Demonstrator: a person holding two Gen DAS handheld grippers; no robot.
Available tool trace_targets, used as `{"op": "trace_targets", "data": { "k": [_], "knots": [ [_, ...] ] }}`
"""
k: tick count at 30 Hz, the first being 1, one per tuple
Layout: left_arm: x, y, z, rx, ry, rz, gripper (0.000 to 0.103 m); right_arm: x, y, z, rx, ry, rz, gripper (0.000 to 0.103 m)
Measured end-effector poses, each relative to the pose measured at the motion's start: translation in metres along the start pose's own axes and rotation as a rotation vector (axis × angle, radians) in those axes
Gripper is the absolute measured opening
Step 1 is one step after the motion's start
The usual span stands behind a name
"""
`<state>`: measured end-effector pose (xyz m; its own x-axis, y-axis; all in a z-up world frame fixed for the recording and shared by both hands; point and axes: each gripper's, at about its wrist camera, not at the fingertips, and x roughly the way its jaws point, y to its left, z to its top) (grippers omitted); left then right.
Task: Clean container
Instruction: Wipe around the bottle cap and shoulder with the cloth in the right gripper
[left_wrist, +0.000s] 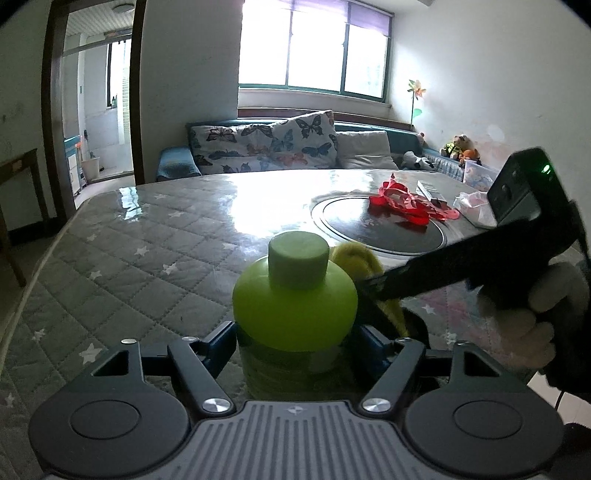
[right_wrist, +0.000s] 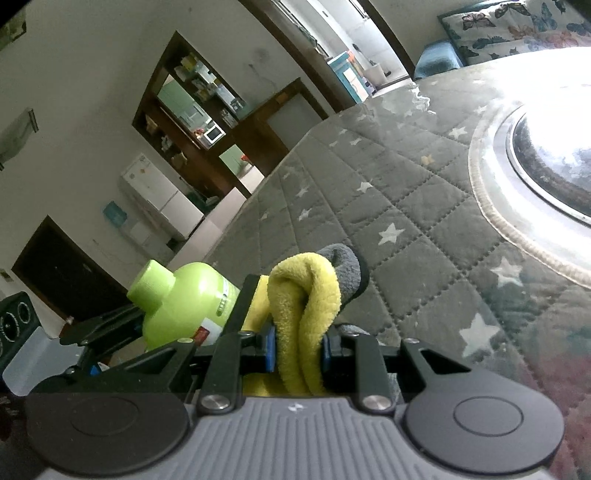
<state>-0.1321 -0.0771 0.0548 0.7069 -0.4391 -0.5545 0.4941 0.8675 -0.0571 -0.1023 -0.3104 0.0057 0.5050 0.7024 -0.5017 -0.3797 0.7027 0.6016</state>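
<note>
left gripper (left_wrist: 295, 345): low centre of the left wrist view, nearest you. Jaws bracket the lower body of the green container (left_wrist: 295, 306), one on each side. Whether the pads actually press it you can't tell from here; treat the hold as loose at best.
container location: upright, between the left jaws, lower middle of the left view; lower left of the right view (right_wrist: 188, 299). It sits over the near edge of the quilted table cover (left_wrist: 147, 236).
container handling: looks like rigid smooth plastic, likely light and a bit slippery. Round shoulder tapers, so you should take it on the straight lower wall, not the shoulder or the pale green cap (left_wrist: 298, 264).
right gripper (right_wrist: 297, 350): low centre of the right view, jaws closed tight on a folded yellow cloth (right_wrist: 306, 306).
cloth handling: soft, fluffy, floppy, with a grey part (right_wrist: 345, 271) poking out behind. Keep it pinched deep so it doesn't slide out when you rub.
right hand pose: in the left view the gripper comes in from the right edge, angled down; gloved hand (left_wrist: 532, 321) on the grip, cloth touching or just beside the container's right shoulder.
far: dark round turntable (left_wrist: 384, 229) with red ribbon (left_wrist: 406, 206), well apart, not in play.
</note>
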Motion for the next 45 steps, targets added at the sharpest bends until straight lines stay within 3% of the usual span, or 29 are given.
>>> {"op": "trace_targets", "data": {
  "k": [9, 15, 22, 37, 45],
  "knots": [
    [-0.002, 0.001, 0.002, 0.006, -0.017, 0.006, 0.071, -0.024, 0.021, 0.021, -0.05, -0.09, 0.063, 0.023],
    [-0.002, 0.002, 0.002, 0.005, -0.02, -0.001, 0.071, -0.007, 0.017, 0.029, -0.041, -0.065, 0.045, 0.023],
    [0.001, 0.001, 0.002, 0.012, -0.043, -0.003, 0.071, 0.011, -0.006, 0.013, 0.009, 0.005, -0.004, 0.023],
    [0.027, -0.001, 0.015, -0.011, -0.09, -0.083, 0.071, -0.015, -0.012, 0.02, 0.029, -0.084, -0.043, 0.023],
    [0.032, -0.008, 0.015, 0.047, -0.089, -0.092, 0.071, -0.025, -0.027, 0.022, 0.062, -0.117, -0.074, 0.023]
  ]
}}
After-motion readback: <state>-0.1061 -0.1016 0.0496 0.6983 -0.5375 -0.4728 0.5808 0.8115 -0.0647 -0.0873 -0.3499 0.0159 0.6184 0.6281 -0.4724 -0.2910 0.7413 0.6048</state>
